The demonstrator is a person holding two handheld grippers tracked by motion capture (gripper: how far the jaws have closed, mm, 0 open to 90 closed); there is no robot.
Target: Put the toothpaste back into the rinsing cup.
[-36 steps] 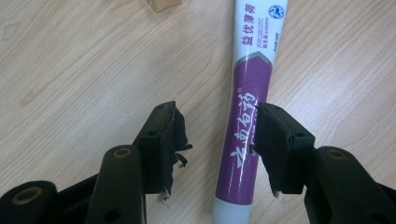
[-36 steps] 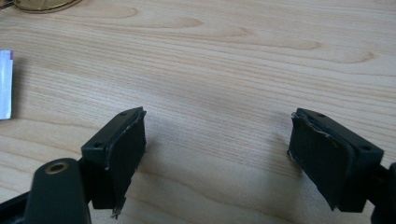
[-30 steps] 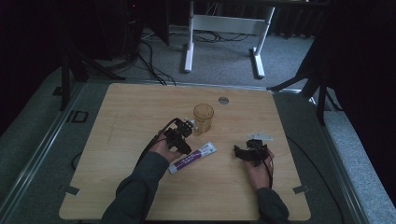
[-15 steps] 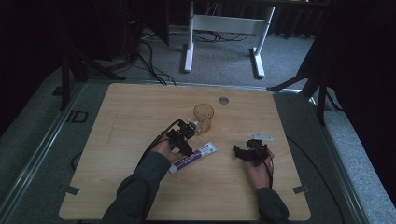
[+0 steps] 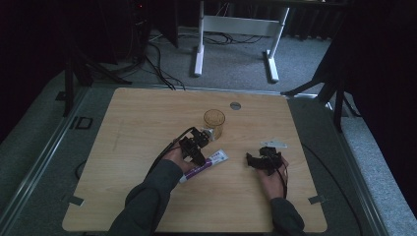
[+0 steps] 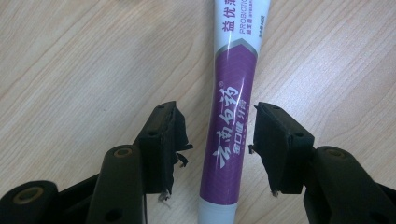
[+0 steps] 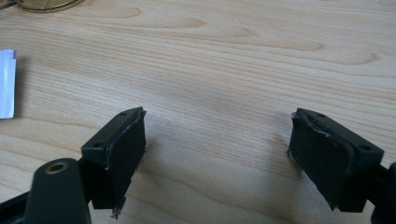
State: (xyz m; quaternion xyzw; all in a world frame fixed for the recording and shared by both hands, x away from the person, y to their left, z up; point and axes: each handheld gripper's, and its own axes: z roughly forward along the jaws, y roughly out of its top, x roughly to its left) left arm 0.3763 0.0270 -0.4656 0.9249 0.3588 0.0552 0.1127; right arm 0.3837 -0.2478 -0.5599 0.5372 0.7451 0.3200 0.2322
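Straddling a toothpaste tube [image 6: 232,116], the left tool [image 6: 217,147] hangs just above the wooden surface [image 6: 84,60] with its two black jaws spread wide, one on each side of the tube, and a sliver of bare wood showing between each pad and the tube. It is released, not yet gripping. The tube lies flat near the middle of the surface, running from near left to far right in the high view, with its white capped end toward the person and its flat crimped end pointing far right.

The tube looks light and soft-walled, likely to dent if squeezed hard, and its glossy skin could slip. The best hold seems to be across the purple lower body, where the jaws now sit, since the part near the cap is rounder and firmer than the thin crimped tail.

The print is white Chinese characters running along the purple part; on the white part above, "PROBIO" can be read in Latin letters, cut off by the frame edge, and smaller lines are too fine to read.

To the right, well apart from the tube, the right tool [image 7: 217,158] is also released, jaws wide over bare wood. Just beyond the left tool stands an amber glass cup [image 5: 214,122]. A small grey disc [image 5: 235,105] is set into the surface farther back.
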